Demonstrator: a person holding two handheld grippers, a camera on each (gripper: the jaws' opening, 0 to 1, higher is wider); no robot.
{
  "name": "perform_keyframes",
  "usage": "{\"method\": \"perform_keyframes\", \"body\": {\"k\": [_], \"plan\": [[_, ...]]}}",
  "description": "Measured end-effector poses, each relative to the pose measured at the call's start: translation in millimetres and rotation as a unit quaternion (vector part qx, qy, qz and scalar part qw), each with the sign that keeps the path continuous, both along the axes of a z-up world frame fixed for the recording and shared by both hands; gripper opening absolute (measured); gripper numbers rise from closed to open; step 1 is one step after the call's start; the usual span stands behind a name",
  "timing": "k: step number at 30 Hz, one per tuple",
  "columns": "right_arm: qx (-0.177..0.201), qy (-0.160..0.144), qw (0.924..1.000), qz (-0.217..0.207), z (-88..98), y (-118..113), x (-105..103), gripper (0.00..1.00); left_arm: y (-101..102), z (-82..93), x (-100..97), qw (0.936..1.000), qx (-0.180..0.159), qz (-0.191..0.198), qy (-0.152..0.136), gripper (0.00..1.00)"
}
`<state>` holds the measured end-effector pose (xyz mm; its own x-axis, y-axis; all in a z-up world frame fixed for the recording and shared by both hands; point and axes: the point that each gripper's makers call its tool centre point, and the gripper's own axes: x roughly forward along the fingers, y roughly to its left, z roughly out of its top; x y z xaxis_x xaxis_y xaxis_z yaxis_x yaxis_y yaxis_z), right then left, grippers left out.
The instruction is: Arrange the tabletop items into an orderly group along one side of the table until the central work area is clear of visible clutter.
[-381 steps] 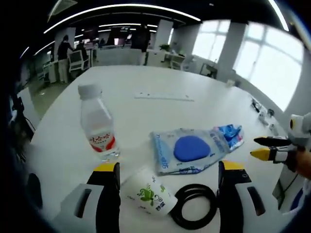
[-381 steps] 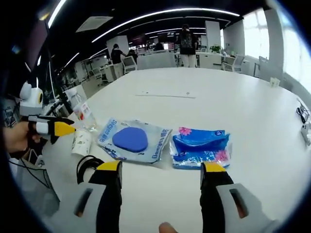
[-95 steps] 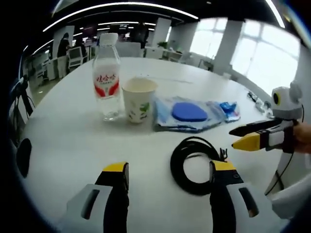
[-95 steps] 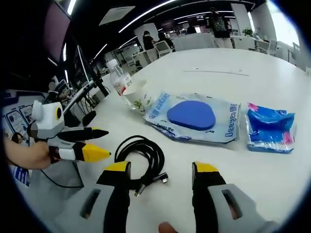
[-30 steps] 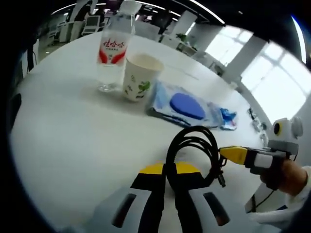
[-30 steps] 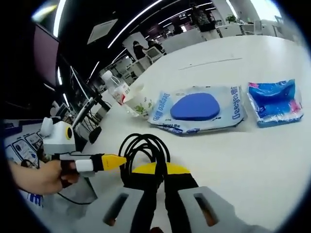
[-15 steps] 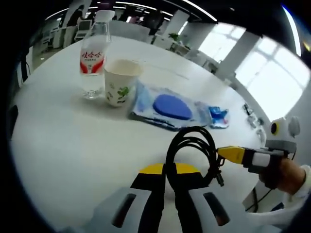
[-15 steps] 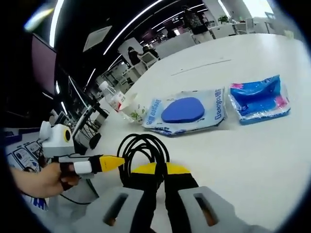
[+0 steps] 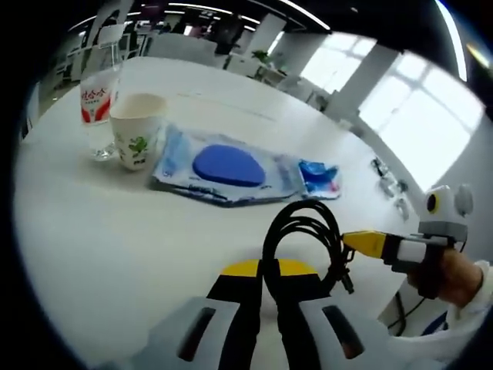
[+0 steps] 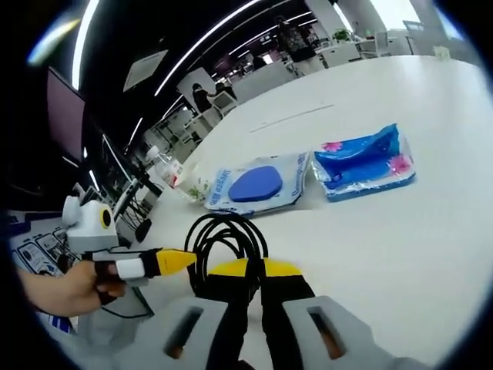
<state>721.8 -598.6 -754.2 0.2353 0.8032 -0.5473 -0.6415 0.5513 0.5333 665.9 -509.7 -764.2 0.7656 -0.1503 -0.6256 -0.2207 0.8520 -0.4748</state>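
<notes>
Left gripper (image 9: 268,270), at the lower centre of the left gripper view, is pinching the coiled black cable (image 9: 302,231), and the right gripper (image 10: 254,270) pinches the same coil (image 10: 225,239) at the lower centre of the right gripper view, so the cable hangs between both above the white counter (image 9: 100,231). Upper left in the left gripper view, a water bottle (image 9: 98,104), paper cup (image 9: 137,137), packet with a blue pad (image 9: 227,166) and blue tissue pack (image 9: 317,176) stand in a row. Judged from its loops, the cable is light, limp and springy, so it is best held across several bundled strands to keep it from uncoiling.
</notes>
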Motion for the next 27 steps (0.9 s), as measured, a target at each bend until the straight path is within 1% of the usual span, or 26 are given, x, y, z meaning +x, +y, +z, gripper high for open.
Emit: {"method": "perform_keyframes", "body": {"k": [2, 5, 8, 13, 17, 19, 22, 25, 27], "plan": [[-0.001, -0.001, 1.0000, -0.006, 0.9, -11.7, 1.2, 0.01, -9.5, -1.2, 4.7, 0.9999, -0.012, 0.002, -0.001, 0.01], [-0.005, -0.001, 0.9999, -0.013, 0.5, -25.6, 8.1, 0.01, -25.4, -2.0, 12.9, 0.9999, -0.013, -0.009, -0.001, 0.01], [-0.007, -0.004, 0.9997, -0.023, 1.2, -42.6, 18.4, 0.01, -40.4, 1.2, 24.5, 0.9998, -0.012, -0.017, -0.005, 0.01], [-0.005, -0.007, 0.9993, -0.037, 1.6, -62.3, 33.7, 0.01, -56.4, 3.1, 40.5, 0.9995, -0.010, -0.028, -0.013, 0.01], [-0.007, -0.012, 0.9990, -0.043, 3.6, -73.7, 42.7, 0.01, -69.0, 3.0, 51.1, 0.9991, -0.015, -0.035, -0.017, 0.01], [-0.007, -0.014, 0.9989, -0.045, 4.1, -77.1, 54.3, 0.01, -74.3, 1.5, 57.1, 0.9989, -0.017, -0.040, -0.017, 0.01], [-0.007, -0.015, 0.9985, -0.051, 4.6, -85.4, 65.7, 0.01, -80.2, 2.4, 66.7, 0.9986, -0.012, -0.049, -0.017, 0.01], [-0.009, -0.018, 0.9982, -0.056, 3.0, -89.6, 72.0, 0.01, -84.5, 4.5, 74.4, 0.9984, -0.011, -0.053, -0.019, 0.01], [-0.015, -0.023, 0.9980, -0.057, 1.2, -92.9, 73.2, 0.01, -88.1, 3.8, 76.9, 0.9983, -0.009, -0.056, -0.011, 0.01]]}}
